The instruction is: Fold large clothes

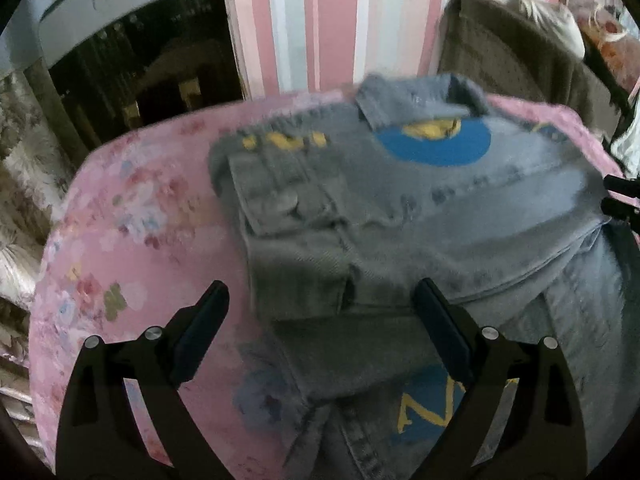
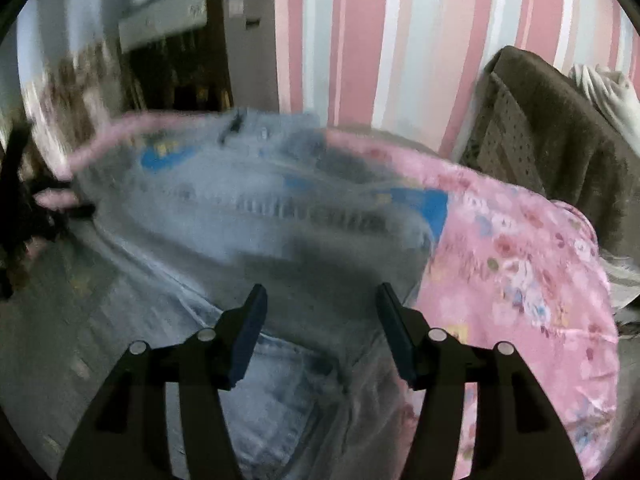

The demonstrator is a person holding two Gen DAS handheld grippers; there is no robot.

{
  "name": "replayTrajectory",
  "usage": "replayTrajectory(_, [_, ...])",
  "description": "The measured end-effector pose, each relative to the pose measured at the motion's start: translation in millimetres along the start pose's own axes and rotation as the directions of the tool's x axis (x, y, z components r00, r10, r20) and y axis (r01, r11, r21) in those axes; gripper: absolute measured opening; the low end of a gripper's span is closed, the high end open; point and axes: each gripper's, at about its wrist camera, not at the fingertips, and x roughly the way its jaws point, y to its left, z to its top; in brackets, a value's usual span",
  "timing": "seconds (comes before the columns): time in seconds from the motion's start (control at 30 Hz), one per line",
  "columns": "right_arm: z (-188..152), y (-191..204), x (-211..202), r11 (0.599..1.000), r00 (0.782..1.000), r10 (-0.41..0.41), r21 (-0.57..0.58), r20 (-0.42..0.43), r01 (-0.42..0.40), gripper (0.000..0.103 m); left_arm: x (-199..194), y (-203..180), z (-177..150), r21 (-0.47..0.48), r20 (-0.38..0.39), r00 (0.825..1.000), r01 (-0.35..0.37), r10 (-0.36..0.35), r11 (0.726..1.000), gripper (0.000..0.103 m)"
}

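A grey-blue denim jacket [image 1: 420,208] with blue and yellow patches lies partly folded on a surface covered by a pink floral cloth [image 1: 132,216]. Its collar points toward the wall, and a sleeve with a buttoned cuff is laid across its left side. My left gripper [image 1: 320,292] hovers over the jacket's near left part, jaws wide apart, with nothing pinched. In the blurred right wrist view, my right gripper [image 2: 322,292] stands open over the jacket [image 2: 248,216] near its right edge, beside the pink cloth [image 2: 520,272]. No fabric is clamped between its fingers.
A pink, white and grey striped wall [image 1: 320,20] rises behind the surface. A brown padded chair back [image 1: 508,52] with a white cloth on it stands at the back right. A dark cabinet [image 1: 148,80] is at the back left, and patterned fabric [image 1: 20,184] is at the far left.
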Motion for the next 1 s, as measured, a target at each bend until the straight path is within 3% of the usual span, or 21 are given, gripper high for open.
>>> replayTrajectory(0.2, [-10,2,10,0.999,0.999,-0.026,-0.021,0.023,0.027,0.058,8,13,-7,-0.064,-0.001,0.998,0.063,-0.063,0.996,0.097])
replayTrajectory(0.37, [-12,-2,1,1.000,0.999,0.002,-0.017,0.042,-0.001,0.060,-2,4,-11,-0.037,0.021,1.000,0.014,-0.014,0.999,0.097])
replayTrajectory(0.53, [-15,-12,-42,0.994,0.990,0.057,0.090,0.127,-0.069,0.087,-34,-12,-17,0.012,0.082,0.995,-0.054,0.053,0.998,0.100])
replayTrajectory(0.67, [-22,-10,-68,0.993,0.986,0.027,0.106,0.163,-0.045,0.094,-63,-23,-24,0.012,0.148,0.985,-0.095,0.092,0.995,0.100])
replayTrajectory(0.8, [-35,-6,-85,0.991,0.984,0.006,0.128,0.175,-0.029,0.099,-82,-33,-32,0.001,0.168,0.979,-0.118,0.116,0.993,0.100])
replayTrajectory(1.0, [-52,1,-106,0.986,0.982,-0.051,0.164,0.184,0.021,0.100,-106,-42,-47,0.002,0.174,0.982,-0.081,0.079,0.997,0.100])
